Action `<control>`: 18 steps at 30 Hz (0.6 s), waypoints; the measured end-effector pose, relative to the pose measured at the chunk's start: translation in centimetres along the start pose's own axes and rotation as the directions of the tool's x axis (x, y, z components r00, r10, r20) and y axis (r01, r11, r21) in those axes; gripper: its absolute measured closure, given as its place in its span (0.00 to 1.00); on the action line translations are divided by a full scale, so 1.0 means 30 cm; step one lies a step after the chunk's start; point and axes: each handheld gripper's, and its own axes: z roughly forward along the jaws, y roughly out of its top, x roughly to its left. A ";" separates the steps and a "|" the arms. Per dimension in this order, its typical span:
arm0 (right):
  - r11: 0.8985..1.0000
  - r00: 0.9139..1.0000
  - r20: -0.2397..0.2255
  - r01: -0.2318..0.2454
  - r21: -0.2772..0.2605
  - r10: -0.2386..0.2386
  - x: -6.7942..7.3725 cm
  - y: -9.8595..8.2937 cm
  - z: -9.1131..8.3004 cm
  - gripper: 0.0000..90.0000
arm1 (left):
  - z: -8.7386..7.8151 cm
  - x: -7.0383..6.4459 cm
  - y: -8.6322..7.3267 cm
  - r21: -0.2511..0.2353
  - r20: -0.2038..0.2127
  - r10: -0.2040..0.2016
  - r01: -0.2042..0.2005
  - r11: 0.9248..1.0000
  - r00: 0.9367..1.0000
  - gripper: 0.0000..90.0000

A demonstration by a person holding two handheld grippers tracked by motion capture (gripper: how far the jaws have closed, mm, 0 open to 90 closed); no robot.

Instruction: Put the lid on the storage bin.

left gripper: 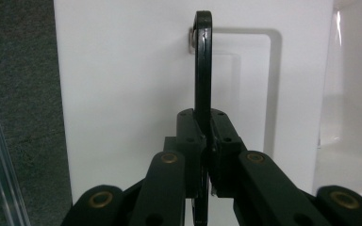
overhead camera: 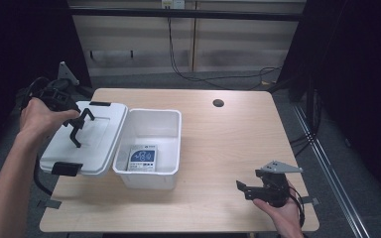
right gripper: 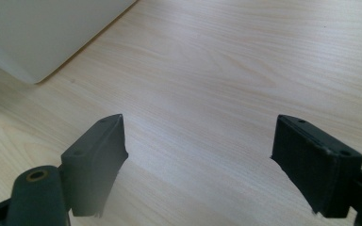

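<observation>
A white lid (overhead camera: 96,141) with a black handle (overhead camera: 75,135) sits tilted against the left side of an open white bin (overhead camera: 149,179). My left gripper (overhead camera: 79,120) is shut on that handle. In the left gripper view the handle (left gripper: 202,66) runs upright between the shut jaws (left gripper: 207,136), with the lid (left gripper: 122,84) behind it. Inside the bin lies a blue and white packet (overhead camera: 143,159). My right gripper (overhead camera: 243,191) hovers open over the table's front right. Between its jaws (right gripper: 198,146) is only bare wood, with the bin's corner (right gripper: 42,33) far off.
The wooden table (overhead camera: 228,144) has a round cable hole (overhead camera: 218,103) near its back edge. Black latches sit at the lid's ends (overhead camera: 67,168). Cables trail on the floor (overhead camera: 218,77) behind the table. Dark curtains stand at both sides.
</observation>
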 end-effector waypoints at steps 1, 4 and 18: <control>1.000 1.000 0.000 0.000 0.000 0.000 0.000 0.000 0.000 0.19 | -0.002 -0.008 0.001 -0.007 0.000 -0.001 0.001 1.000 1.000 0.94; 1.000 1.000 -0.001 0.000 0.000 0.000 0.001 0.000 0.000 0.19 | -0.006 -0.029 0.006 -0.005 0.013 0.015 -0.015 1.000 1.000 0.94; 1.000 1.000 0.001 0.002 0.002 -0.002 0.000 0.000 0.001 0.19 | -0.016 -0.144 0.029 -0.013 0.023 0.064 -0.064 0.998 0.998 0.94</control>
